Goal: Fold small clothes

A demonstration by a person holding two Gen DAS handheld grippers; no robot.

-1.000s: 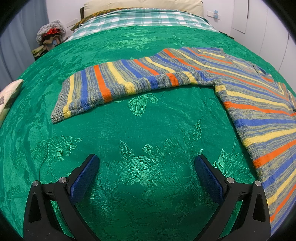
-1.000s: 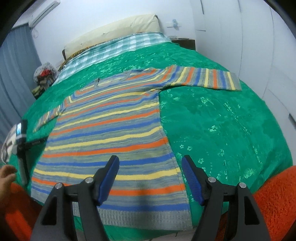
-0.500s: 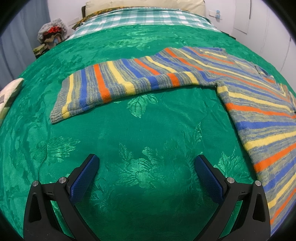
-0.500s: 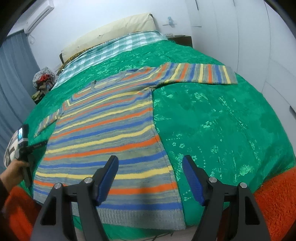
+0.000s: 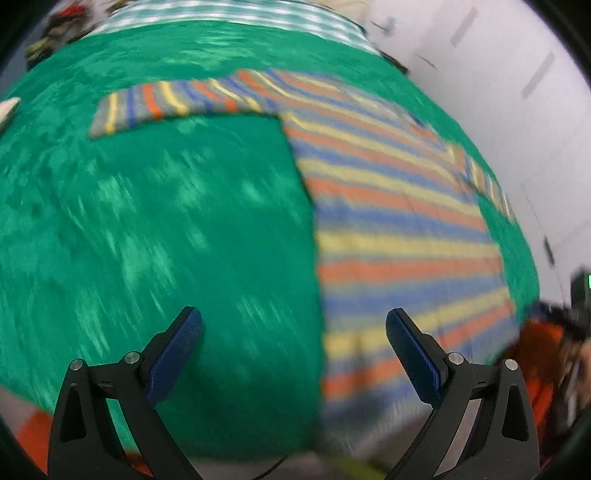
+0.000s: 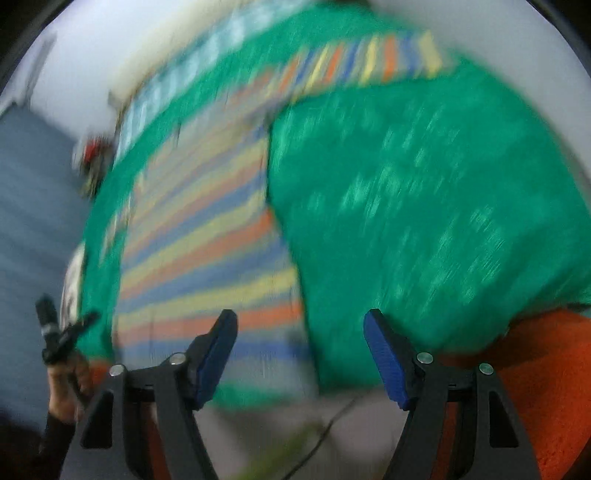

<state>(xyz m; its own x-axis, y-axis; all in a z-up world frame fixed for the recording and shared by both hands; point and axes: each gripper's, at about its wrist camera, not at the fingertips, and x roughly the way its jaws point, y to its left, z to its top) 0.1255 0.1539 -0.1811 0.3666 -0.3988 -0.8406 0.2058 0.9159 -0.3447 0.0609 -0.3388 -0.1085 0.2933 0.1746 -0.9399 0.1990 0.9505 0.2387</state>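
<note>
A striped sweater (image 5: 399, 229) in orange, yellow, blue and grey lies flat on a green bedspread (image 5: 166, 221), sleeves spread out to both sides. Both views are motion-blurred. My left gripper (image 5: 293, 339) is open with nothing between its blue pads, above the sweater's lower left corner near the bed's front edge. The same sweater (image 6: 207, 236) shows in the right wrist view. My right gripper (image 6: 299, 339) is open and empty above its lower right corner. At the left of that view a hand holds the other gripper (image 6: 59, 336).
An orange blanket (image 6: 535, 369) hangs below the bedspread at the bed's front edge. A checked cover (image 5: 229, 14) and pillows lie at the far end. White walls (image 5: 498, 74) stand to the right, and a grey curtain (image 6: 33, 206) to the left.
Both grippers have swung back toward the bed's front edge and tilted down. The left view has shifted right, from the left sleeve to the sweater's lower body. The pictures have turned blurry.
</note>
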